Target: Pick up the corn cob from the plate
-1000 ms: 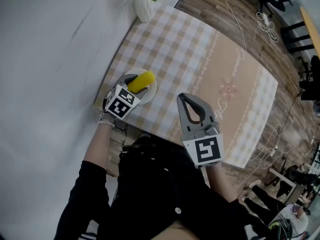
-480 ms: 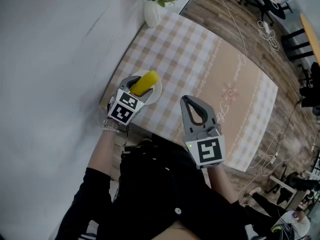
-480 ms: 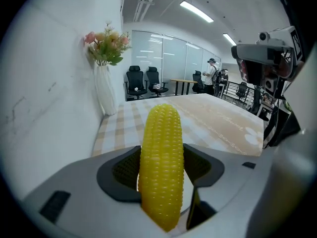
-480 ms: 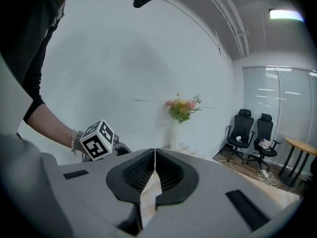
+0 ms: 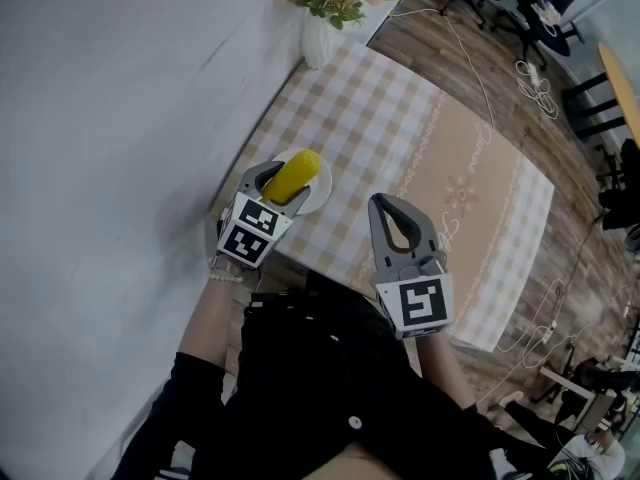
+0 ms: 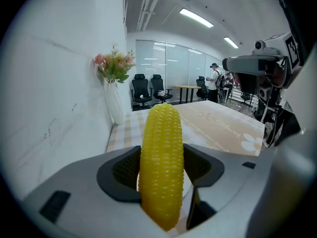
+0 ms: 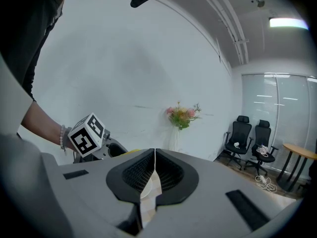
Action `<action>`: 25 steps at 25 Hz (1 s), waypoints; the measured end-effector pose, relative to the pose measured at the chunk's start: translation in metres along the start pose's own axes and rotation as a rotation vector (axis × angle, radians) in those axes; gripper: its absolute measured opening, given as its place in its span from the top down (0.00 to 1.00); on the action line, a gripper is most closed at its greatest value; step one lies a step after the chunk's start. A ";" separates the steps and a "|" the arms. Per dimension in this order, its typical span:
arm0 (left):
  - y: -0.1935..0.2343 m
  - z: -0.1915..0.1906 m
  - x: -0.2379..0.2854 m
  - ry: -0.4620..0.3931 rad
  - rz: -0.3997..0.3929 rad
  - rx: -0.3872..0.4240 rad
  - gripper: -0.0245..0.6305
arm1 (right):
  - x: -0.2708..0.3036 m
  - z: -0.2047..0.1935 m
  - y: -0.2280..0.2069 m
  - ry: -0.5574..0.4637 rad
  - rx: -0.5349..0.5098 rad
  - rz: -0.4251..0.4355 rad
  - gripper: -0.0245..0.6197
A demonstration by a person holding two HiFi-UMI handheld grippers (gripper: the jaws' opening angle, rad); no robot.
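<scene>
Clamping corn cob [image 5: 293,176] over plate [image 5: 320,197], vase [image 5: 318,44] beyond

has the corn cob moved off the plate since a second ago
Yes. The corn cob, clamped in the left claw, has lifted toward the wall side of the plate, no longer across its middle.

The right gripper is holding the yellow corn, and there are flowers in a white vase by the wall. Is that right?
Not quite. The left gripper holds the corn, as the left gripper view shows; the right gripper is shut on nothing. The flowers do stand in a white vase by the wall.
</scene>
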State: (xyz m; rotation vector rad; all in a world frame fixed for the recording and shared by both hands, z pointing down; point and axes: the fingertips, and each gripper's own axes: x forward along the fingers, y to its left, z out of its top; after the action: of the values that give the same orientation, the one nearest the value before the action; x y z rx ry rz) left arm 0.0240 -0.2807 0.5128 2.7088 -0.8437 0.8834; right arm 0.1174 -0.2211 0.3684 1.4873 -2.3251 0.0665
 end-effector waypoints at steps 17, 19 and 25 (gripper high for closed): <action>-0.009 0.057 -0.079 -0.131 0.084 0.052 0.56 | -0.015 0.036 0.011 -0.092 -0.038 -0.042 0.90; -0.011 0.064 -0.089 -0.154 0.095 0.055 0.56 | -0.018 0.040 0.013 -0.103 -0.043 -0.046 0.90; -0.021 0.085 -0.118 -0.212 0.123 0.090 0.56 | -0.025 0.048 0.016 -0.125 -0.047 -0.056 0.90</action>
State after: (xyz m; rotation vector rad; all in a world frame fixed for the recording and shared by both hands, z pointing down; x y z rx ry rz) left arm -0.0008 -0.2360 0.3752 2.8942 -1.0453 0.6788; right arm 0.0990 -0.2040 0.3182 1.5730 -2.3621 -0.0981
